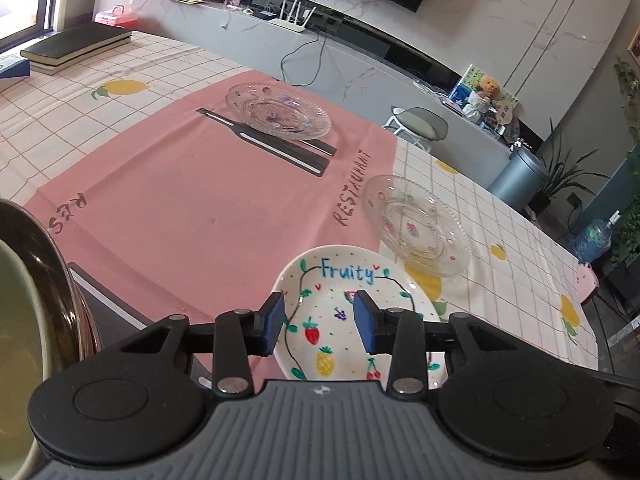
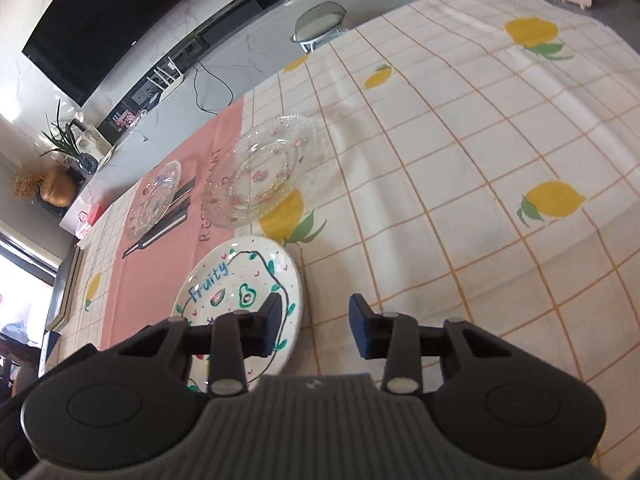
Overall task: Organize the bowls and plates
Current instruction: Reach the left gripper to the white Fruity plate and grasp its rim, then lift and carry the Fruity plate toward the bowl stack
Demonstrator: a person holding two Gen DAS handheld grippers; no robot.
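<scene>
while both grippers hang over the table, the white "fruity" plate [image 1: 340, 320] serves as the landmark: it lies at the near edge of the pink placemat [image 1: 192, 208], half on the mat and half on the lemon-print tablecloth [image 2: 460, 184]. the left gripper [image 1: 319, 322] sits above this plate with its blue pads [image 1: 366, 322] apart and nothing pinched between them; whether the tips touch the plate cannot be told. the right gripper [image 2: 314, 326] hovers at the plate's right rim, one finger over the painted surface and the other over bare cloth, jaws parted and gripping nothing. just beyond the white plate, on its far right, a clear glass plate [image 1: 418, 224] rests partly on the mat's edge and partly on the cloth. farther past the white plate, a second glass plate [image 1: 278, 110] lies on the mat over a printed knife and fork. well left of the white plate, a dark-rimmed green bowl [image 1: 28, 320] fills the left wrist view's edge.
</scene>
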